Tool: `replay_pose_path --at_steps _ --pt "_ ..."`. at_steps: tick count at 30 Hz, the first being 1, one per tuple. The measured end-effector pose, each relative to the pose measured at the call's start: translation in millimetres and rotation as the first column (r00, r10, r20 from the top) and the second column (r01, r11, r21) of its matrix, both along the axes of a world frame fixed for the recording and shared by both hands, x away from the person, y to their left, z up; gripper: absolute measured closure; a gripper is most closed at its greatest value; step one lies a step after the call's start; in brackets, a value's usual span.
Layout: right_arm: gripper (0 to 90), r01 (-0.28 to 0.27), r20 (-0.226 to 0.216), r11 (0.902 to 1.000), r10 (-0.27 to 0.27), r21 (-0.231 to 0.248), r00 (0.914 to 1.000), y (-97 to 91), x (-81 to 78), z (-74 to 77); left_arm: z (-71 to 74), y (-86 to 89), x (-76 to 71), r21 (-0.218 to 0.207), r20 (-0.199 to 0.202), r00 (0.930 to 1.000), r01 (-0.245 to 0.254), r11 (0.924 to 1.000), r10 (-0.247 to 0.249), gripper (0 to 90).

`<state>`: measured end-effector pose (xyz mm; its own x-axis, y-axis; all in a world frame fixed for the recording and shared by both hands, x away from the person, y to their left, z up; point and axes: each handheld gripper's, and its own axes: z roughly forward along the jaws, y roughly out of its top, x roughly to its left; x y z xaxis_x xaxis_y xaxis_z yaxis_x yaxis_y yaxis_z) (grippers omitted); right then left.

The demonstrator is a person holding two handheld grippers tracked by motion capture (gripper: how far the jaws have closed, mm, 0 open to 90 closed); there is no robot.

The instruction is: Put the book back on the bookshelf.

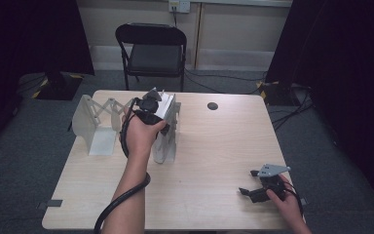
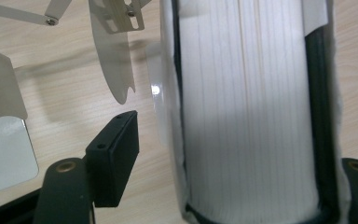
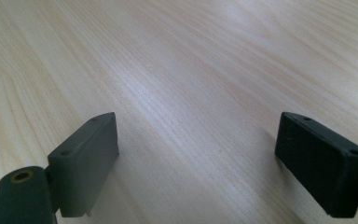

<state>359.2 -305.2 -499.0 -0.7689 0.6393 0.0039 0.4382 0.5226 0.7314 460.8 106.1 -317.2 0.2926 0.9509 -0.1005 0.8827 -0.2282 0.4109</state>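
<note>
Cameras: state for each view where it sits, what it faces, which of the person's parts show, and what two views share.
High view: above the person's side, facing forward and down on the table; both forearms, left hand-held gripper, right hand-held gripper.
Left gripper view: on the left hand-held gripper, facing down at a book between its jaws, beside the bookend rack.
Right gripper view: on the right hand-held gripper, facing bare tabletop; open jaws.
Shared: high and left gripper views show the book and rack.

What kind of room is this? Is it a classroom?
Probably a lab or recording room, not a classroom: one wooden table, dark curtains at the sides, cables on the carpet, and a lone folding chair.
</note>
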Motion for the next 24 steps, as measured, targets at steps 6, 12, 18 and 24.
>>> replay_pose_path --at_steps 6,12,18,24 --pt "12.9 -0.001 0.0 1.0 0.001 0.0 1.0 0.0 0.0 0.0 2.0 2.2 -4.1 -0.008 0.01 1.0 -0.002 1.0 0.002 29.9" --pt "12.9 0.0 0.001 1.0 0.0 0.0 1.0 0.0 0.1 0.0 4.1 3.7 -7.6 -0.01 0.014 0.9999 0.007 0.9999 -0.007 30.2" --pt "12.9 0.0 0.001 1.0 0.0 -0.001 1.0 0.0 0.0 0.0 4.1 7.1 -10.4 -0.028 0.014 0.9999 0.004 0.9996 -0.004 29.7" --pt "12.8 0.0 0.001 1.0 0.0 -0.001 1.0 0.0 0.0 0.0 4.8 7.8 -12.9 -0.021 0.017 0.9997 0.019 0.9996 -0.019 29.8"
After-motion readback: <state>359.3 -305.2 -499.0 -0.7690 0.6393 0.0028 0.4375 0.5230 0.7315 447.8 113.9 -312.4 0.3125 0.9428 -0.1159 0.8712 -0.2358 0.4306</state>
